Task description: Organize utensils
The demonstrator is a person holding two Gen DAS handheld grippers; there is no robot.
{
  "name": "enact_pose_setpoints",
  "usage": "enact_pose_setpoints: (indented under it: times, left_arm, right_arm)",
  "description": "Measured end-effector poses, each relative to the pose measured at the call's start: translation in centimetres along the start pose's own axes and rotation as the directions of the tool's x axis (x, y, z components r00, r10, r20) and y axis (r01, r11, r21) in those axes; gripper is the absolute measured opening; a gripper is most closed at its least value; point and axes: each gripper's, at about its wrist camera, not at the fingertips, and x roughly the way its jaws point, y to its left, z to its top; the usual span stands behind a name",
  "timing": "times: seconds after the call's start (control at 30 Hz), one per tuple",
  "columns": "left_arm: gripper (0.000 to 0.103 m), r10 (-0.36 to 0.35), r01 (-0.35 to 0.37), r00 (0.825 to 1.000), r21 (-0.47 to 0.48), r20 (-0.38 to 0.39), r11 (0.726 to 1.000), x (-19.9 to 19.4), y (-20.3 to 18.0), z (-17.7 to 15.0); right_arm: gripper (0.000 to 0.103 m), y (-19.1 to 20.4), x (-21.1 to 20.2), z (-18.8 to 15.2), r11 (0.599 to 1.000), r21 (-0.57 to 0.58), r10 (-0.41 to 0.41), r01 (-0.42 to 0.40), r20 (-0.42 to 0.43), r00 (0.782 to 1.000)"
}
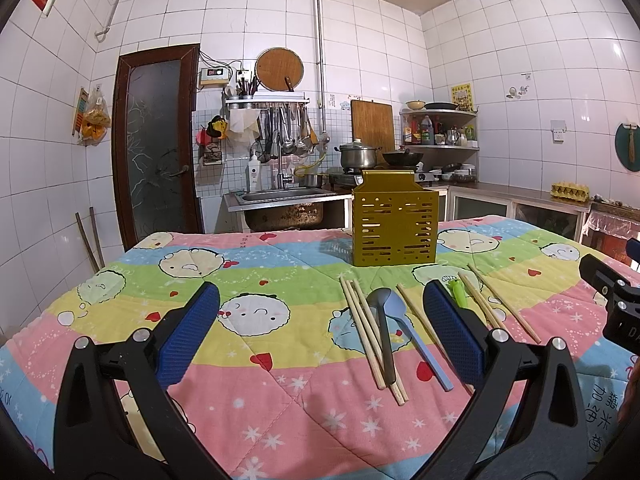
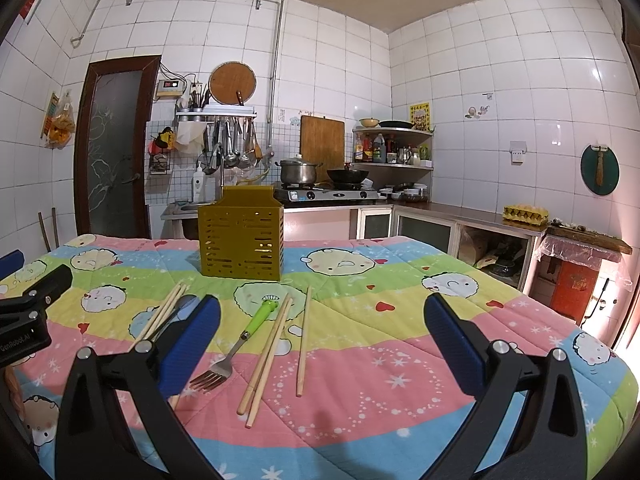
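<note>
Both grippers spread wide, nothing between the jaws. Left gripper (image 1: pixel 320 320) and right gripper (image 2: pixel 322 328): black plastic frames, silver bolts, blue ribbed pads. The right one hangs over bare quilt towards the right edge, the left one over the middle, with its right pad over the utensils.

Table covered with a quilted cloth (image 1: pixel 280 408), soft, stitched in diamonds, striped pink, yellow, green and blue, printed with round cartoon faces, red hearts and white stars; Chinese characters at its near right corner, not readable here.

Utensil holder (image 1: pixel 394 222): gold-coloured box, flat sides punched with short horizontal slots, raised tab at the back, upright near the far edge of the table.

Utensils lie loose on the cloth in front of it, towards the near edge: pale wooden chopsticks (image 1: pixel 370 336) in scattered pairs and singles, long, thin and straight; a dark grey spoon (image 1: pixel 382 320) and a light blue spoon (image 1: pixel 416 334), smooth matte; a metal fork with a bright green handle (image 2: pixel 236 346), tines towards the near edge.

"GenRobot.AI" printed on the other gripper's body at the left of the right wrist view.

Room: white glossy tiled kitchen, dark wood door with frosted glass, steel sink, hanging ladles, gas stove with pot and wok, corner shelves with bottles, egg tray on the counter.
</note>
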Motion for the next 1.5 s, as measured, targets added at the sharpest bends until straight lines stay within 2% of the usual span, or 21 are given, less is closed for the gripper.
enact_pose_setpoints:
  times: [1.13,1.5]
  left_arm:
    - [0.098,0.009,-0.009,1.000,-0.009,0.006,1.000,0.0,0.5,0.4]
    - [0.098,0.014,-0.013,0.999,-0.013,0.047,1.000,-0.6,1.0,0.3]
  right_arm:
    - [0.099,-0.7,-0.3,-0.1,0.999,0.035,0.004,-0.005,0.018,1.000]
    - [0.099,0.1,-1.5,-0.6,0.999,-0.014,0.046,-0.045,0.024,0.999]
